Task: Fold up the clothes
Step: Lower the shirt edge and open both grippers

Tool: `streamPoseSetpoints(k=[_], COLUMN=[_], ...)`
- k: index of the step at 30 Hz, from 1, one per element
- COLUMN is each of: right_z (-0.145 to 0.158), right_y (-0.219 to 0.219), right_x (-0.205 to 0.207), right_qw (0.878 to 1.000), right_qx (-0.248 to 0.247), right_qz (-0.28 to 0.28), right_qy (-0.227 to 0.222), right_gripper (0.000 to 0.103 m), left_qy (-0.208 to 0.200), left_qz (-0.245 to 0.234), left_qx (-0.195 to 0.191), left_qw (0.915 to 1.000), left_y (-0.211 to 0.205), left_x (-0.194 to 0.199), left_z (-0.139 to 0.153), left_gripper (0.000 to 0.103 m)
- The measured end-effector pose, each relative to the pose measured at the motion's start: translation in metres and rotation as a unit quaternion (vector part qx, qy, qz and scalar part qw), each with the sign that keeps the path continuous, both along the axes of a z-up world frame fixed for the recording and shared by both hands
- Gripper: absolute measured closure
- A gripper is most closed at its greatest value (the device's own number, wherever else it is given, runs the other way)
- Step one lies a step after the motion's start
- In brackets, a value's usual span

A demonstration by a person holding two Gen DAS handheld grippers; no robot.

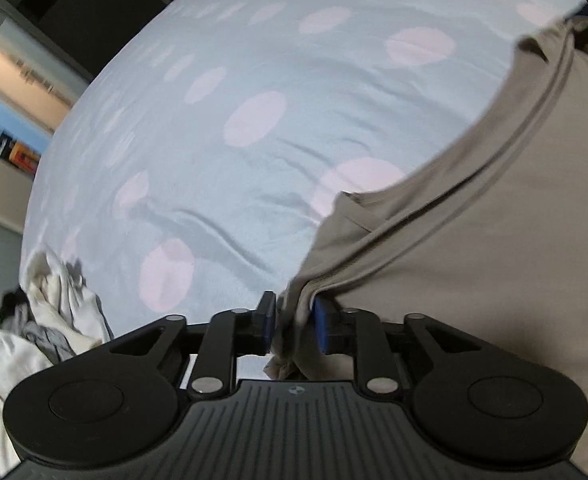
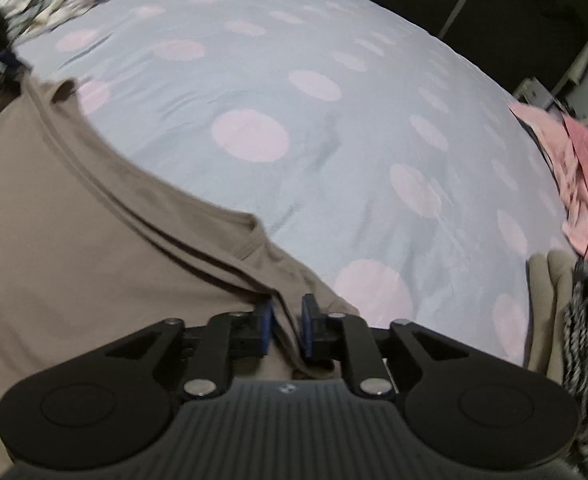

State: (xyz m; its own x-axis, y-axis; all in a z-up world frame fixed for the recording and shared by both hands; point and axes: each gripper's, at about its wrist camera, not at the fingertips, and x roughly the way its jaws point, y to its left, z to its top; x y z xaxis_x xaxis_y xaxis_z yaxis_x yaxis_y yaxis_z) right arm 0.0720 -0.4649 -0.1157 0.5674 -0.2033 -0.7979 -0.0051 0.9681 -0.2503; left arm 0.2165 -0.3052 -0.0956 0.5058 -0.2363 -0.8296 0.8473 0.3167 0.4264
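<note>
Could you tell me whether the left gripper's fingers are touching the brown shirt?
Cannot tell. In the left wrist view the brown shirt bunches between the left gripper fingers, but the blurred folds hide whether either one presses on it.

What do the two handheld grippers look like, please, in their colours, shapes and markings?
Both look alike. The left gripper and the right gripper have matte black ribbed bodies, round side discs, black link arms with silver rivets, a small round emblem, and blue pads.
</note>
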Motion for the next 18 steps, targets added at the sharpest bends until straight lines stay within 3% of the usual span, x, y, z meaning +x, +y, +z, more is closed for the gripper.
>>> streamPoseSetpoints(k=[6,8,11,14,16,18], right_z=[0.008,0.012,0.022,0.031,0.037,0.039], right_y=[-0.023,-0.028,-0.032,-0.028,-0.026,-0.021], right_x=[0.003,0.001,-0.011,-0.034,-0.05,-0.069], right_qw=[0.996,0.992,0.988,0.985,0.984,0.982], right_qx=[0.04,0.049,0.082,0.094,0.108,0.129], right_qz=[-0.074,-0.1,-0.116,-0.124,-0.125,-0.124], right_qy=[-0.041,-0.052,-0.063,-0.072,-0.071,-0.06], right_gripper=[0.074,0.073,0.072,0.056,0.055,0.055], left_qy=[-0.011,-0.024,-0.012,0.005,0.022,0.041], left_qz=[0.077,0.089,0.098,0.106,0.109,0.109], left_qx=[-0.042,-0.044,-0.052,-0.075,-0.09,-0.102], left_qw=[0.996,0.9948,0.9937,0.9915,0.9897,0.988], left_y=[0.007,0.011,0.022,0.04,0.056,0.073], left_x=[0.019,0.018,0.011,-0.005,-0.022,-0.039], left_z=[0.013,0.018,0.027,0.038,0.043,0.047], left_gripper=[0.082,0.082,0.081,0.071,0.062,0.062])
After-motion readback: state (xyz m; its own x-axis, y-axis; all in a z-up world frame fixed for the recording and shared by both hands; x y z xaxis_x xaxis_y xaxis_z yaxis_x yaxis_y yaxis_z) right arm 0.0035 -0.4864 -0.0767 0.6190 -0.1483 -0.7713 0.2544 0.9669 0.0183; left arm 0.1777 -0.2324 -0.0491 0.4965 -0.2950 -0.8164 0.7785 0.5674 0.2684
